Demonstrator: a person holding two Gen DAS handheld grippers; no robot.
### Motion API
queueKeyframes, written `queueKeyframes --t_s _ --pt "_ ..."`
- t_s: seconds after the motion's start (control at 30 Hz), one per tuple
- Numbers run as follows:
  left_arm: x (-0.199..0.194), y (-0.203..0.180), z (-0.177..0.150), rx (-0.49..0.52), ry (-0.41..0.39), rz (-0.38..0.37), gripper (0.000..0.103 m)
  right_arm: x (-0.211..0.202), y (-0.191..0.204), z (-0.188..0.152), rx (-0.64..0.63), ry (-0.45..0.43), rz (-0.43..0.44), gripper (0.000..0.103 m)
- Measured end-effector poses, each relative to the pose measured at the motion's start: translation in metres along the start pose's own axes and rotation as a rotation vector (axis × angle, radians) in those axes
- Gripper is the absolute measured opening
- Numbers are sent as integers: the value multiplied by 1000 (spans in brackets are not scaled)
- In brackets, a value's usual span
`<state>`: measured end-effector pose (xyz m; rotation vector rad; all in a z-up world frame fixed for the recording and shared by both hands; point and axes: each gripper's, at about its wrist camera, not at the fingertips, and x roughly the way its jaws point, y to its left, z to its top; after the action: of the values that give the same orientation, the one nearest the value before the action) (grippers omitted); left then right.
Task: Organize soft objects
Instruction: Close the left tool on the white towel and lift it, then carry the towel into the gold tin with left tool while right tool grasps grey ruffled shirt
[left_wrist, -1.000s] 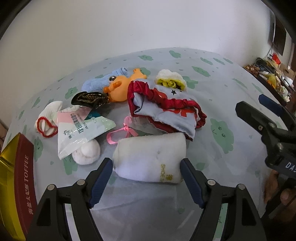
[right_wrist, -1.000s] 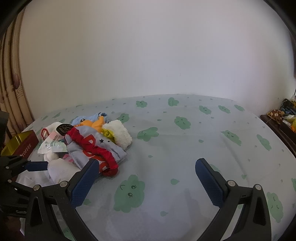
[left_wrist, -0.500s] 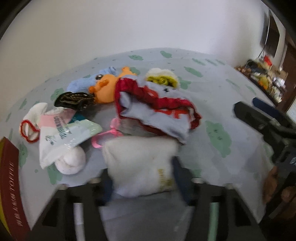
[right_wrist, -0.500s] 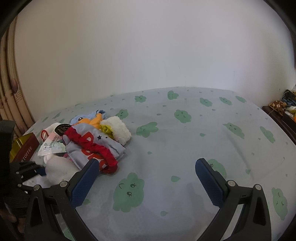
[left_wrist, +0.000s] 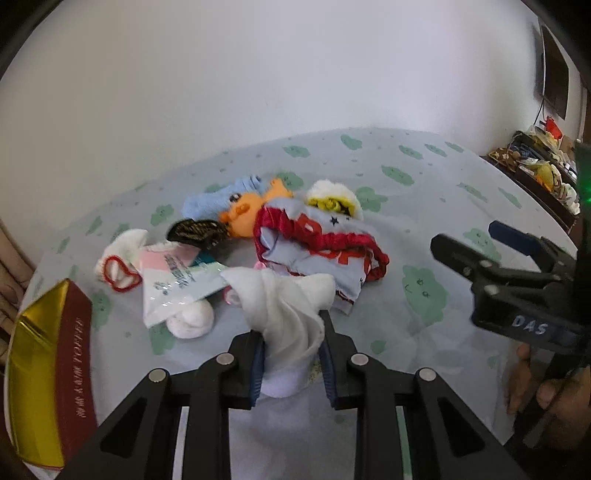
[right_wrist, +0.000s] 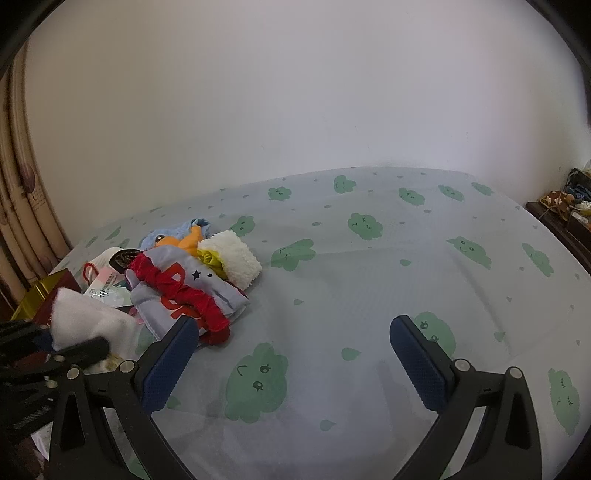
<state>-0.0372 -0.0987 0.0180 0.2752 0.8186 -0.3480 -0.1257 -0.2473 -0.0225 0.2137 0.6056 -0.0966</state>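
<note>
My left gripper (left_wrist: 291, 354) is shut on a white folded cloth (left_wrist: 284, 306), which bunches up between the pads and is lifted off the bed; the cloth also shows in the right wrist view (right_wrist: 88, 325). Behind it lies a pile: a grey garment with a red ruffled band (left_wrist: 317, 243), an orange plush toy (left_wrist: 243, 214), a blue cloth (left_wrist: 214, 199), a white and yellow fleece piece (left_wrist: 332, 195), a white ball (left_wrist: 190, 321), a white sock with red trim (left_wrist: 118, 258). My right gripper (right_wrist: 295, 354) is open and empty over bare sheet, right of the pile.
The bed has a pale sheet with green cloud prints (right_wrist: 369, 258). A gold and red toffee box (left_wrist: 48, 369) stands at the left. A plastic packet (left_wrist: 173, 280) and a dark hair clip (left_wrist: 195, 230) lie in the pile. A cluttered shelf (left_wrist: 535, 170) is far right.
My left gripper closed on the white cloth and lifted it, so it now bunches upward. The right gripper shifted slightly and stayed open.
</note>
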Motion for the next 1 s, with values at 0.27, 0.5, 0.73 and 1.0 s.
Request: queueKeyframes --t_s 0.27,0.5,0.73,1.0 --pt "-26 10 0 -28 -34 42 26 -2 1 0 -10 -7 -2 103" --pt "-53 39 -5 -93 -59 84 26 -1 7 1 -33 -3 -19 103" --pt "-91 127 -17 -291 -56 190 26 -4 20 1 -105 -13 -14 103" --pt "-85 240 -61 -530 66 317 26 6 77 20 -354 80 176 102"
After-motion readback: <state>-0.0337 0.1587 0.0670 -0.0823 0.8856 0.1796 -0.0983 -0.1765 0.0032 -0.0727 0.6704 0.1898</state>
